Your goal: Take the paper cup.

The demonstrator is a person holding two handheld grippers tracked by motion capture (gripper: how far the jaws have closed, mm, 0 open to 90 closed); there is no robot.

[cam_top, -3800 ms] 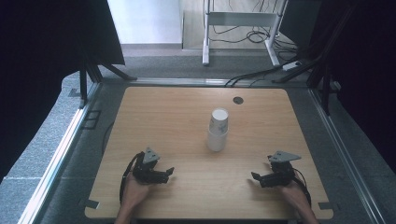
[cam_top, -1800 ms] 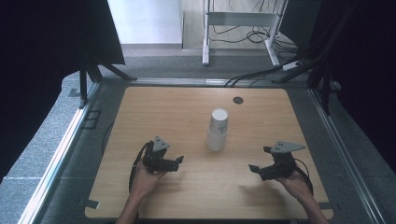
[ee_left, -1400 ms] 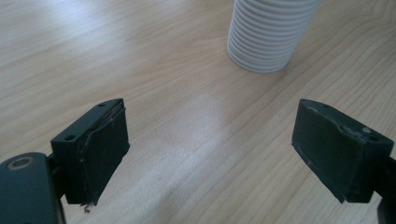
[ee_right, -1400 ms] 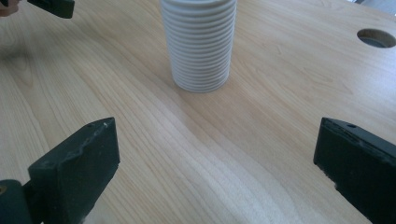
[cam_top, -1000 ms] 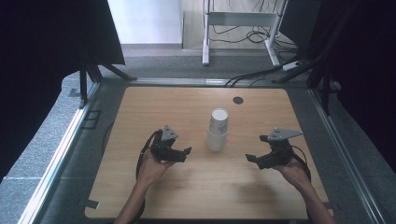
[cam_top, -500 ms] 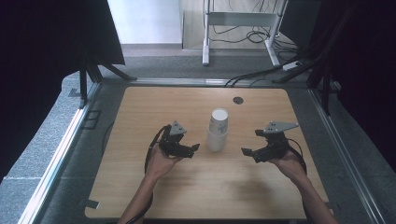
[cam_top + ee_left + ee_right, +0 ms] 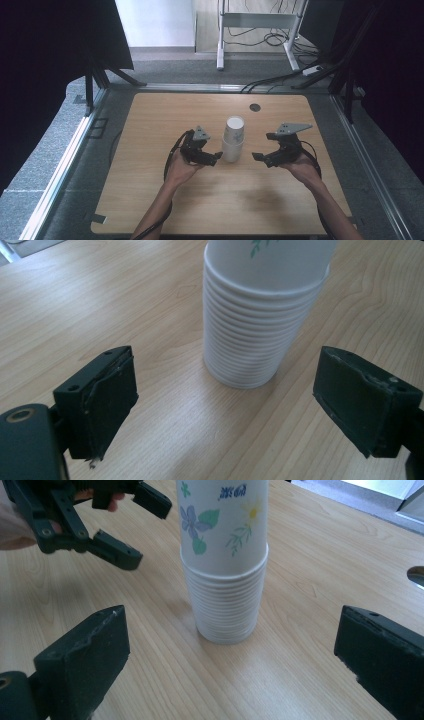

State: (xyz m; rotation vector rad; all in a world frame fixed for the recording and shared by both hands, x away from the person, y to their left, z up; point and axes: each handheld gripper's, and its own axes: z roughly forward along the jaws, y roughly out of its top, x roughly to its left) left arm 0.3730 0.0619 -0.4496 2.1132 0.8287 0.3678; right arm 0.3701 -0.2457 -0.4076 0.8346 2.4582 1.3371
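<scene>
A stack of white paper cups (image 7: pixel 233 140) stands upside down in the middle of the wooden table (image 7: pixel 150 115); the top cup carries a flower print (image 7: pixel 200 520). My left gripper (image 7: pixel 216 159) is just left of the stack, open, with its jaws pointing at the base. In the left gripper view the cup stack (image 7: pixel 260 315) stands a little ahead of the open left gripper (image 7: pixel 230 390), touching neither jaw. My right gripper (image 7: pixel 257 158) faces the stack from the right, open and a short way off. The right gripper (image 7: pixel 232 650) view shows the stack (image 7: pixel 225 580) ahead and the left gripper (image 7: pixel 117 527) beyond it.
A small round dark grommet (image 7: pixel 255 107) is set into the table behind the cups. Grey carpet, metal frame legs (image 7: pixel 220 45) and cables (image 7: pixel 270 80) lie past the far edge. Black stands flank both sides of the table.
Both hands have moved from near the front edge inward and forward toward the cup stack. The stack has not moved, and both grippers have stayed open.
</scene>
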